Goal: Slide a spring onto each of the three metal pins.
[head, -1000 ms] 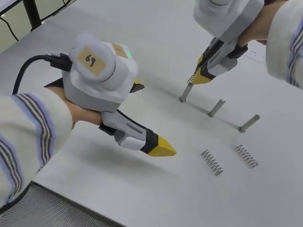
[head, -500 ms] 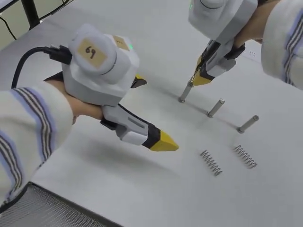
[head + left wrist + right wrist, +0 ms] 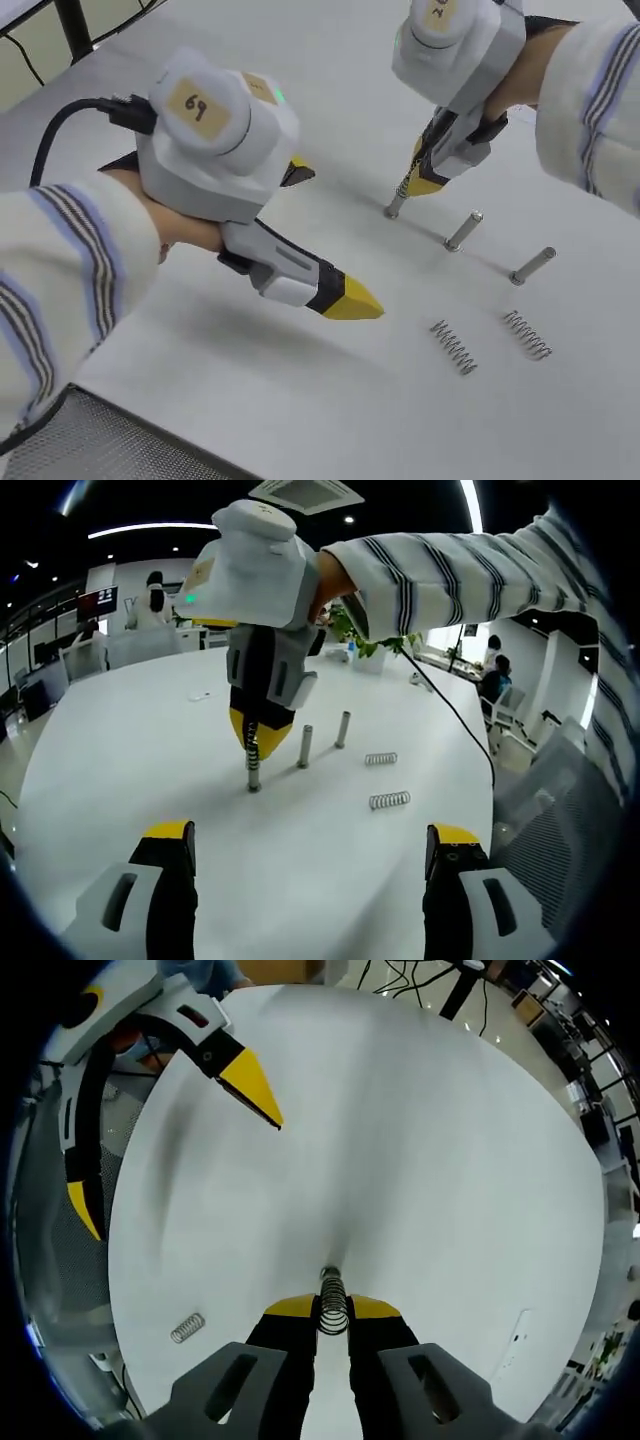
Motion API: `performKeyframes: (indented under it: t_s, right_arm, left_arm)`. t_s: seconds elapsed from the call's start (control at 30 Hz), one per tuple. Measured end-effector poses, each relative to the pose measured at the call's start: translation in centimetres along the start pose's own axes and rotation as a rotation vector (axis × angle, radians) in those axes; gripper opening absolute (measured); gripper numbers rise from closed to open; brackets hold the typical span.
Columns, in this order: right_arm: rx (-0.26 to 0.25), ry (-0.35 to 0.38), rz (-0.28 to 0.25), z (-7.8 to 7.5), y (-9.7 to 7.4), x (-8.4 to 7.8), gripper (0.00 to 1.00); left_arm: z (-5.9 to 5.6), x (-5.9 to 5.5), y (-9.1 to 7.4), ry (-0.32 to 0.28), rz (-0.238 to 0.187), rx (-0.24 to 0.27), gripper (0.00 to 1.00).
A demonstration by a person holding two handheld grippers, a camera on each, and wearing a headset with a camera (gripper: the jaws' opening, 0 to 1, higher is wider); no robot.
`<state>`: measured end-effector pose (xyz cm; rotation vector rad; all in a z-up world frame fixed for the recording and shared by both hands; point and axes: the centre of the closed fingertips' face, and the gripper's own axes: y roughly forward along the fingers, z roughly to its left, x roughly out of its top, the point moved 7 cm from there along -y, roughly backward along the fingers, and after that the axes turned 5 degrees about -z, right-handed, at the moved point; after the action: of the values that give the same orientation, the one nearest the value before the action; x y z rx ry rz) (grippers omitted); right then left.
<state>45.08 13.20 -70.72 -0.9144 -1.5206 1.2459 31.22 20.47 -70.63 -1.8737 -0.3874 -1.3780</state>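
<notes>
Three metal pins stand in a row on the white table: the first pin [image 3: 393, 209] [image 3: 254, 776], the second pin [image 3: 463, 231] [image 3: 305, 746] and the third pin [image 3: 531, 265] [image 3: 342, 729]. My right gripper [image 3: 420, 186] [image 3: 333, 1310] [image 3: 258, 736] is shut on a spring [image 3: 404, 186] [image 3: 332, 1312] [image 3: 253, 744], which sits over the top of the first pin. Two loose springs [image 3: 453, 347] [image 3: 526, 335] [image 3: 390, 800] [image 3: 381, 758] lie flat in front of the pins. My left gripper [image 3: 330, 236] [image 3: 312, 832] hovers open to the left, holding nothing.
The white tabletop [image 3: 330, 60] stretches bare around the pins. A black cable [image 3: 55, 135] trails from the left gripper. A perforated grey surface [image 3: 100, 440] lies past the table's near edge. One loose spring [image 3: 187, 1327] lies on the table in the right gripper view.
The right gripper has come lower toward the first pin's base with the spring. The left gripper has barely shifted; the camera moved slightly.
</notes>
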Motion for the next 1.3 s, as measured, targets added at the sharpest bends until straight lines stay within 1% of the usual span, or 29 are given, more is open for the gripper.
performKeyframes:
  t_s: [0.07,0.23,0.43,0.53,0.77,0.97,1.1,1.3]
  right_arm:
    - [0.000,-0.005,0.007,-0.2,0.5,-0.1,0.09]
    - [0.007,0.003,0.022,-0.3,0.9,-0.3,0.08]
    - [0.026,0.015,0.035,0.0,1.4,-0.5,0.08]
    - [0.033,0.009,0.040,0.2,1.6,-0.5,0.08]
    - [0.047,0.021,0.044,-0.1,2.2,-0.5,0.09]
    - [0.046,0.014,0.052,0.0,2.3,-0.6,0.09]
    - [0.049,0.020,0.046,0.1,2.2,-0.6,0.09]
    - [0.042,-0.004,0.052,0.3,2.3,-0.7,0.09]
  left_arm:
    - [0.0,-0.1,-0.1,0.003,0.006,0.002,0.93]
    - [0.0,-0.5,-0.2,-0.002,0.020,0.003,0.93]
    - [0.1,-0.8,-0.3,-0.008,0.026,0.007,0.93]
    - [0.2,-0.8,-0.3,-0.007,0.030,0.009,0.93]
    - [0.2,-1.2,-0.2,-0.013,0.045,0.005,0.93]
    - [0.3,-1.2,-0.3,-0.015,0.044,0.014,0.93]
    - [0.2,-1.2,-0.4,-0.018,0.047,0.011,0.93]
    - [0.1,-1.5,-0.4,-0.021,0.062,0.010,0.93]
